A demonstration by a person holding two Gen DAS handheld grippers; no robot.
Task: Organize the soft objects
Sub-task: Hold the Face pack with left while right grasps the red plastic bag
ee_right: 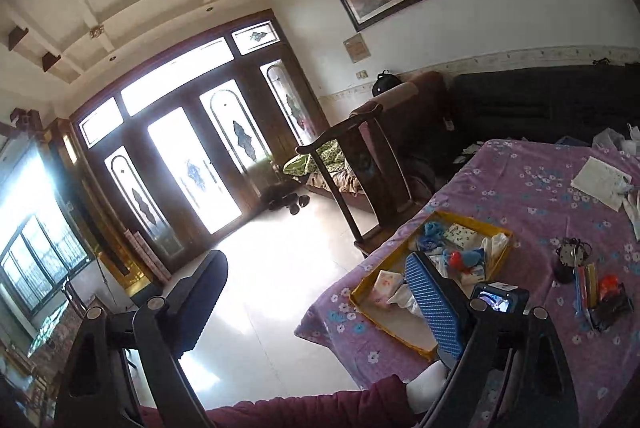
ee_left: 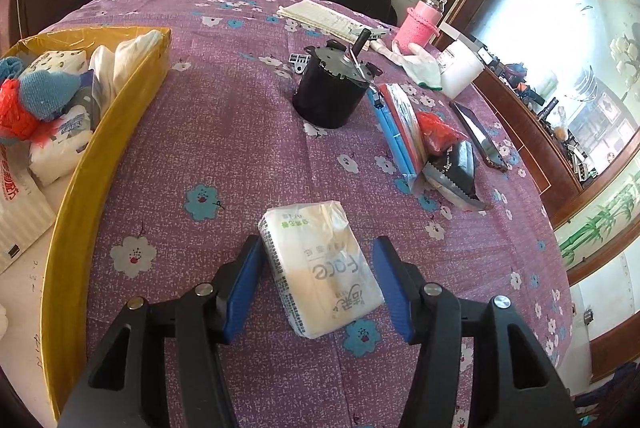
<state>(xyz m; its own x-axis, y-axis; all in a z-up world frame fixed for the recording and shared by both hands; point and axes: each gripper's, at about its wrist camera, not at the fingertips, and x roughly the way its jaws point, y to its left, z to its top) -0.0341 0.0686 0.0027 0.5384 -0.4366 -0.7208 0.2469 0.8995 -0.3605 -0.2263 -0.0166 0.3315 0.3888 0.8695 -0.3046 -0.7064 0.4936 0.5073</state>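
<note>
A white plastic-wrapped tissue pack lies flat on the purple flowered cloth. My left gripper straddles it with a blue pad on each side; the pads do not visibly squeeze it, so the gripper is open. To the left, the yellow box holds a blue and red knit toy, tissue packs and white cloth. My right gripper is wide open with nothing in it, held high off the table's left side and facing the doors. Below its right finger lies the yellow box.
A black motor-like cylinder stands mid-table. Right of it lie a blue and red pouch, a red bundle, a black packet and a phone. Further back are a pink bottle, a white glove and papers.
</note>
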